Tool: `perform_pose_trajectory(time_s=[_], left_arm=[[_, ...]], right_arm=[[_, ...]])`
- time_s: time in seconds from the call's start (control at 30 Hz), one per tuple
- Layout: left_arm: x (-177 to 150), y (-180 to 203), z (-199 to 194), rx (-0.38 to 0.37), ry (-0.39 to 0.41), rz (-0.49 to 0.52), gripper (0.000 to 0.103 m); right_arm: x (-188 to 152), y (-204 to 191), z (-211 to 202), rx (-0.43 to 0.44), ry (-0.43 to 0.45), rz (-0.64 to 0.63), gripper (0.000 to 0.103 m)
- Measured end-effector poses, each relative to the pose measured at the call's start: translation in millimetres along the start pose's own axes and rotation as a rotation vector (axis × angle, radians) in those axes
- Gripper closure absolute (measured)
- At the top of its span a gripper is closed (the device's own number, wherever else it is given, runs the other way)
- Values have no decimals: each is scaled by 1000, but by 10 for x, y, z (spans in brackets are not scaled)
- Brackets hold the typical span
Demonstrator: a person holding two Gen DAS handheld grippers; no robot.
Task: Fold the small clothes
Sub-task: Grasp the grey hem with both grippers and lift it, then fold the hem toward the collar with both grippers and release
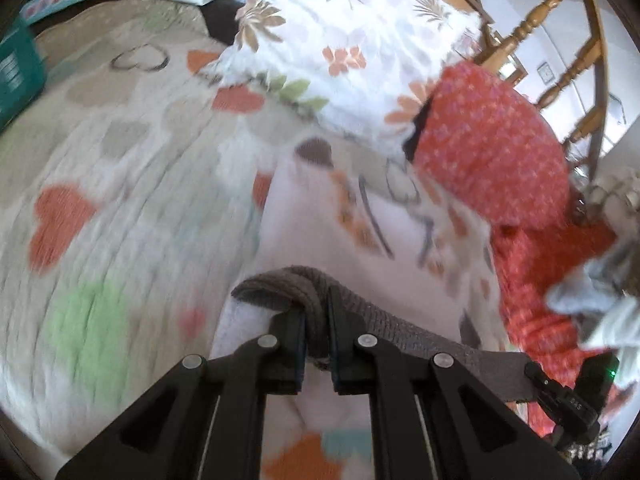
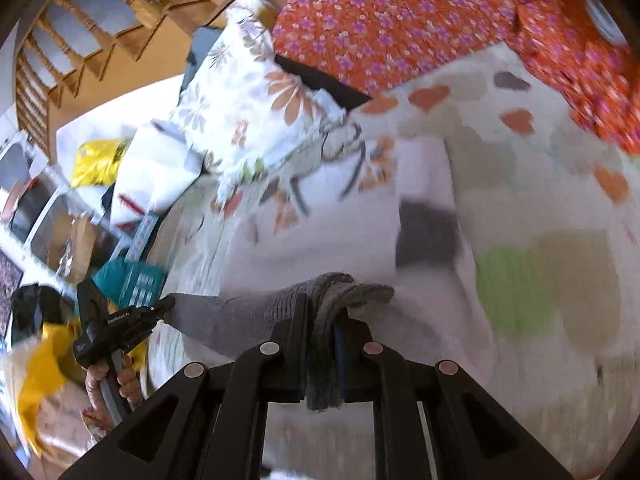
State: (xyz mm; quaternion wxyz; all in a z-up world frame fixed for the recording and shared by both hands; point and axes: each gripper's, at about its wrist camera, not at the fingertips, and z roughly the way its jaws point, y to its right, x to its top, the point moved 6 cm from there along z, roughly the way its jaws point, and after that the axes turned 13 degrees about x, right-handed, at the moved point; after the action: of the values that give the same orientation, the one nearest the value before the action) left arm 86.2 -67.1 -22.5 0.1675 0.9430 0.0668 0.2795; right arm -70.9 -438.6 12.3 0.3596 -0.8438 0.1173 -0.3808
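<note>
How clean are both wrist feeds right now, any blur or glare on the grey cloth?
Left wrist: heart-print bedspread smeared by motion blur, grey cloth in the left gripper sharp. Right wrist: bedspread blurred too, right gripper and cloth crisp; fisheye bends the edges; no glare.

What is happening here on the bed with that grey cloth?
A person holds a grey knitted garment stretched between two hand-held grippers, above a heart-patterned bedspread. The left gripper has its jaws shut on one end, the right gripper on the other. A floral pillow and red flowered fabric lie beyond.
</note>
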Motion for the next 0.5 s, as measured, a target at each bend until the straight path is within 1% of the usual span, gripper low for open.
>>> perform_pose_trajectory(time_s=[0.03,0.1,0.2,0.27,0.37,0.4,0.43,0.47,0.5], left_arm=[[128,55,128,6,-2,-9,94],[347,144,414,12,-12,-25,94],[495,213,786,33,-42,-28,94],[558,248,1038,56,-66,-28,94],[685,252,1298,49,-89,-66,92],[722,249,1330,50,-81,-85,88],[764,244,1353,53,-70,-103,77],[803,241,1360,55,-57,-116,69],[832,238,1353,54,-45,-125,57]], right_arm=[[106,26,104,-11,2,3,92],[365,157,416,-61,1,12,92],[628,460,816,-108,-5,60,92],[774,688,1038,-117,-3,103,91],[968,952,1259,-92,3,168,91],[1038,1023,1315,-91,10,185,90],[1112,1098,1361,-82,22,204,88],[1205,1188,1410,-69,41,226,88],[1260,1251,1433,-71,55,236,88]])
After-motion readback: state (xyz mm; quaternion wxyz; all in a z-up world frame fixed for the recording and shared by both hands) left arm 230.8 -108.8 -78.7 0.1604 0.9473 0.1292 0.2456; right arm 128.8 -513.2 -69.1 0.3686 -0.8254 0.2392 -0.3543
